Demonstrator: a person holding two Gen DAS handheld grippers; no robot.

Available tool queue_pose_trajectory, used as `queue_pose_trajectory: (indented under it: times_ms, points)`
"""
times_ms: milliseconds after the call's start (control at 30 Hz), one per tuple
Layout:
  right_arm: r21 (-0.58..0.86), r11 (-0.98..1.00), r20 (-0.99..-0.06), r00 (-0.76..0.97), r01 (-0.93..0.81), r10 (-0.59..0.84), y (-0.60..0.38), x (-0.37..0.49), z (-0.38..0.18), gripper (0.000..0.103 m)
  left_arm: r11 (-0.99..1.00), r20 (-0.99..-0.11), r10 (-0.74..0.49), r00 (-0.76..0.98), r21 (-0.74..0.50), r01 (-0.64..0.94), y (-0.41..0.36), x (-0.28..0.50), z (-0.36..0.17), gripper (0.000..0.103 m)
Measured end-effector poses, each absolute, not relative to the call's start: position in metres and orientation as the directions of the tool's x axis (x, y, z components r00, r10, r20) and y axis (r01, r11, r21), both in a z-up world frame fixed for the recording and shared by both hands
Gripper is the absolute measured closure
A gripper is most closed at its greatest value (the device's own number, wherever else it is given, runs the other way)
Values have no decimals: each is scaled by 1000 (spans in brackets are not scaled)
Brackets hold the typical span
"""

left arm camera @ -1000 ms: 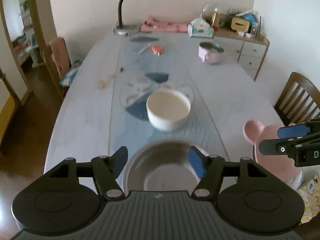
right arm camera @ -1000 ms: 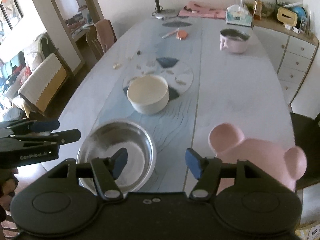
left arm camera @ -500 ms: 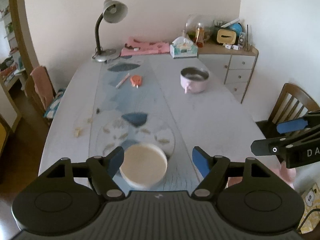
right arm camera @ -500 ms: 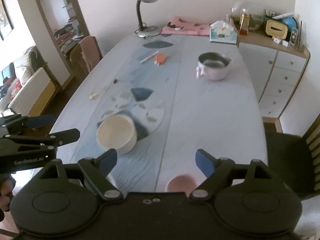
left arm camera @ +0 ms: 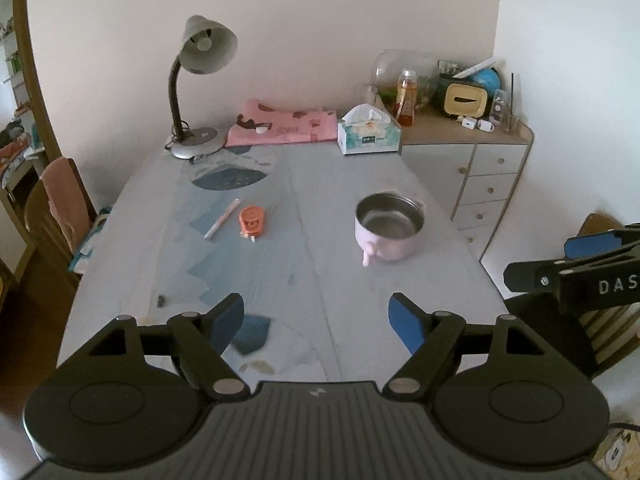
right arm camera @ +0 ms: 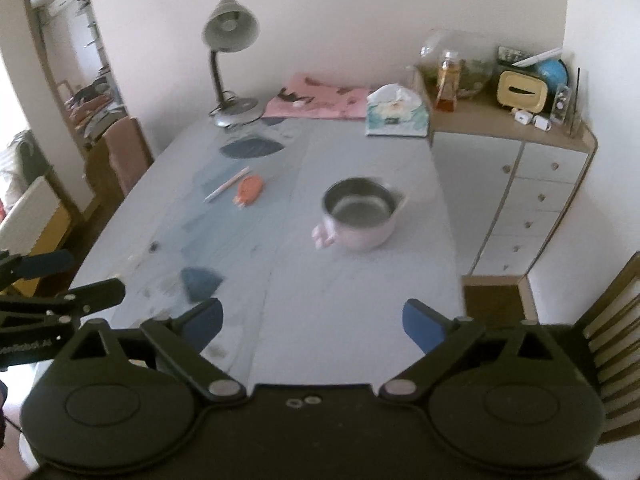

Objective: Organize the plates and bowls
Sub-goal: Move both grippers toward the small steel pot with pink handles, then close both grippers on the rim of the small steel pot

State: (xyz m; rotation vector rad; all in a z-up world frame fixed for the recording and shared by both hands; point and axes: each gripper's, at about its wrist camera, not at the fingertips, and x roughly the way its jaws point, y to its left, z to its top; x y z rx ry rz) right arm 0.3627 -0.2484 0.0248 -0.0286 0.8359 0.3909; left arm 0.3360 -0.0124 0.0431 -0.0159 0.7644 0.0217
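Observation:
A pink bowl with a steel inside and a small side handle (left arm camera: 389,227) stands on the right half of the long table (left arm camera: 312,272); it also shows in the right wrist view (right arm camera: 358,213). My left gripper (left arm camera: 318,322) is open and empty, above the table, well short of the bowl. My right gripper (right arm camera: 313,325) is open and empty, also short of the bowl; it shows at the right edge of the left wrist view (left arm camera: 576,258). The white bowl, steel bowl and pink plate are out of view.
A desk lamp (left arm camera: 196,92), folded pink cloth (left arm camera: 282,128) and tissue box (left arm camera: 368,136) stand at the far end. A pen (left arm camera: 221,218) and an orange object (left arm camera: 252,221) lie left of centre. A drawer cabinet (left arm camera: 480,184) and chairs (right arm camera: 612,320) flank the table.
Both grippers have risen and tilted up toward the far end. The steel bowl, white bowl and pink plate near the front have dropped out of view; the pink handled bowl now looks nearer.

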Motion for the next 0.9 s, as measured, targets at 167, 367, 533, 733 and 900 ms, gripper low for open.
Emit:
queue_pose_trajectory:
  times_ms: [167, 367, 533, 733, 900]
  points:
    - [118, 943, -740, 606, -310, 292, -255, 413, 11, 6, 999, -710, 30, 703, 14, -29, -27, 389, 33, 24]
    - [104, 954, -773, 581, -280, 255, -262, 471, -16, 6, 999, -738, 36, 674, 13, -39, -35, 444, 17, 24]
    - [111, 966, -791, 568, -233, 227, -270, 513, -35, 6, 998, -758, 42, 651, 3, -61, -37, 492, 2, 24]
    - [146, 976, -807, 551, -163, 212, -274, 559, -62, 9, 994, -787, 40, 616, -34, -108, -35, 529, -20, 24]
    - [154, 978, -825, 527, -137, 204, -264, 589, -88, 14, 994, -796, 44, 604, -28, -109, -39, 549, -34, 24]
